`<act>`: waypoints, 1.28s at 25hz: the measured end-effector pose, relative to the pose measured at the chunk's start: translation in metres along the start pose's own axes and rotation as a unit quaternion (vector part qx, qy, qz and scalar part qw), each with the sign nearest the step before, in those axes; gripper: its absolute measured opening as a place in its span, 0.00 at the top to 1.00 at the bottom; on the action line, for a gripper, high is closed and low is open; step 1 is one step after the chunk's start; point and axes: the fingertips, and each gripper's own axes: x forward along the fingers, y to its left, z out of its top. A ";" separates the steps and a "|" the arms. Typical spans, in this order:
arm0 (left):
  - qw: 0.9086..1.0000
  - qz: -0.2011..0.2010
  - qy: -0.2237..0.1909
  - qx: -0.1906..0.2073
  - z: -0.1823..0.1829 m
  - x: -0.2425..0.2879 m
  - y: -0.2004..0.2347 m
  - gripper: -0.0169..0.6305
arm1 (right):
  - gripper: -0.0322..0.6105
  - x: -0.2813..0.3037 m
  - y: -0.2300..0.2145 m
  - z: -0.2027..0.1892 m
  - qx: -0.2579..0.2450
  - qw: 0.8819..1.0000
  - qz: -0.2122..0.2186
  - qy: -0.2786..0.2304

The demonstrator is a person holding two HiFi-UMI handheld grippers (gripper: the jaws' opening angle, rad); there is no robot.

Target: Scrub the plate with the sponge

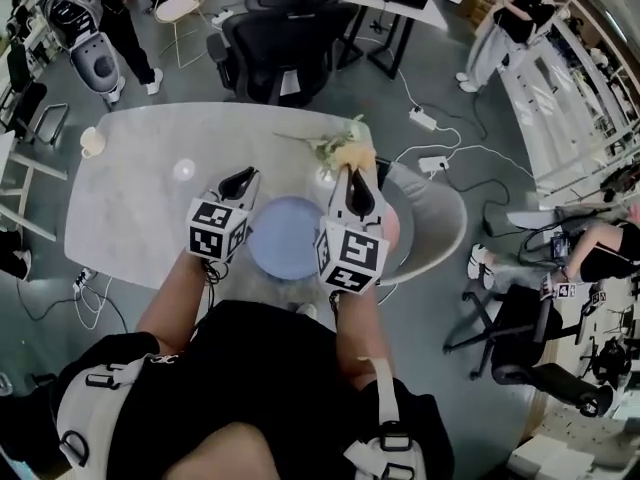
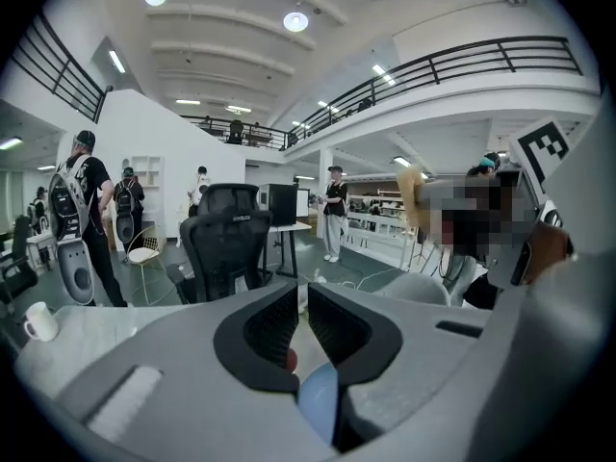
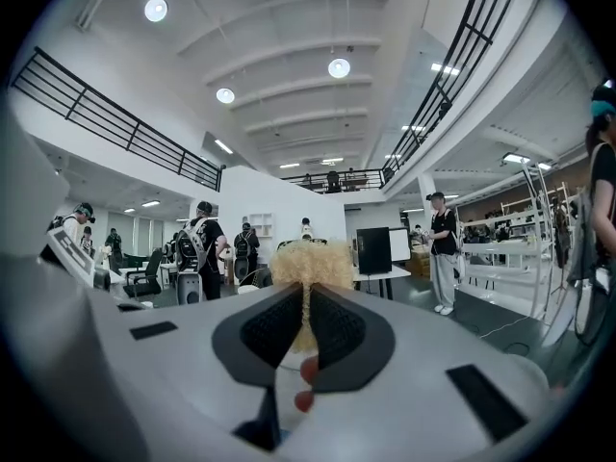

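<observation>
A round blue plate (image 1: 285, 238) lies on the pale marble table (image 1: 140, 198), near its front edge, between my two grippers. My left gripper (image 1: 243, 178) hovers at the plate's left rim with its jaws nearly together and nothing between them. In the left gripper view the left gripper (image 2: 302, 301) shows a blue sliver of the plate (image 2: 318, 402) below its jaws. My right gripper (image 1: 357, 190) is at the plate's right rim, jaws close together and holding nothing. It points at a fluffy yellow flower head (image 3: 310, 263). No sponge shows in any view.
A vase of flowers (image 1: 340, 153) stands just beyond the plate. A glass (image 1: 184, 169) and a white cup (image 1: 92, 141) sit further left. A black office chair (image 1: 285, 43) stands behind the table, a grey chair (image 1: 435, 218) at its right. People stand around the room.
</observation>
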 end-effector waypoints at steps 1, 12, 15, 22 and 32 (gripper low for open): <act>1.000 0.001 0.012 -0.005 -0.012 -0.001 0.003 0.93 | 0.90 0.000 0.003 -0.006 0.001 1.000 0.002 0.008; 0.984 -0.008 0.176 -0.034 -0.157 0.011 0.012 0.91 | 0.90 -0.004 0.017 -0.045 -0.005 0.999 0.001 0.053; 0.976 -0.007 0.214 -0.035 -0.194 0.014 0.011 0.91 | 0.90 -0.007 0.013 -0.049 -0.008 0.998 -0.008 0.057; 0.960 -0.006 0.271 -0.065 -0.246 0.022 0.019 0.91 | 0.90 -0.014 0.003 -0.059 -0.018 0.997 -0.031 0.072; 0.940 -0.012 0.317 -0.127 -0.289 0.035 0.017 0.90 | 0.90 -0.023 -0.009 -0.054 -0.032 0.996 -0.050 0.073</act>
